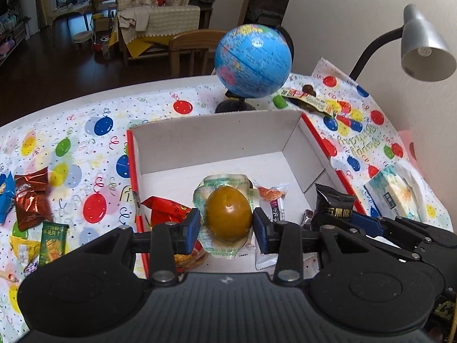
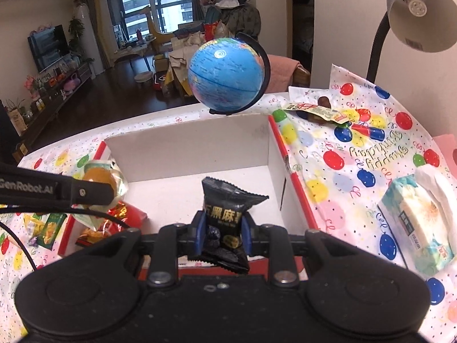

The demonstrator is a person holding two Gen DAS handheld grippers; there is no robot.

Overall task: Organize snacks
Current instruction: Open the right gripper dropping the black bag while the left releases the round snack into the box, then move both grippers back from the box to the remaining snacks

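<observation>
The left tongs [image 1: 225, 227] were closed on a sealed packet holding a brown egg [image 1: 228, 217], the blue pads pressing its two sides, and held it over the near end of the open cardboard box [image 1: 200, 140]. The right tongs [image 2: 222, 228] were clamped on a black snack packet [image 2: 225, 217] with gold characters, also above the box's near end; in the left wrist view that packet showed just to the right of the egg.

On the box floor under the left tongs lay a red wrapper [image 1: 165, 210] and a small clear sachet with orange contents [image 1: 271, 194] (a white packet sat beneath it, too hidden to read). The far half of the box was bare white card.

Left of the box, on the balloon-print cloth covering the desk [image 1: 85, 143], sat loose snacks: a shiny red-brown packet [image 1: 32, 200], a blue one [image 1: 5, 197] at the picture's edge and a green packet [image 1: 52, 243]. Right of the box lay a pack of tissues [image 2: 417, 220].

Beyond the box's far wall stood a blue globe [image 1: 252, 60] on a black stand, with a flat snack packet [image 1: 311, 100] on the cloth to its right, and a grey desk lamp [image 1: 425, 45] by the wall.
</observation>
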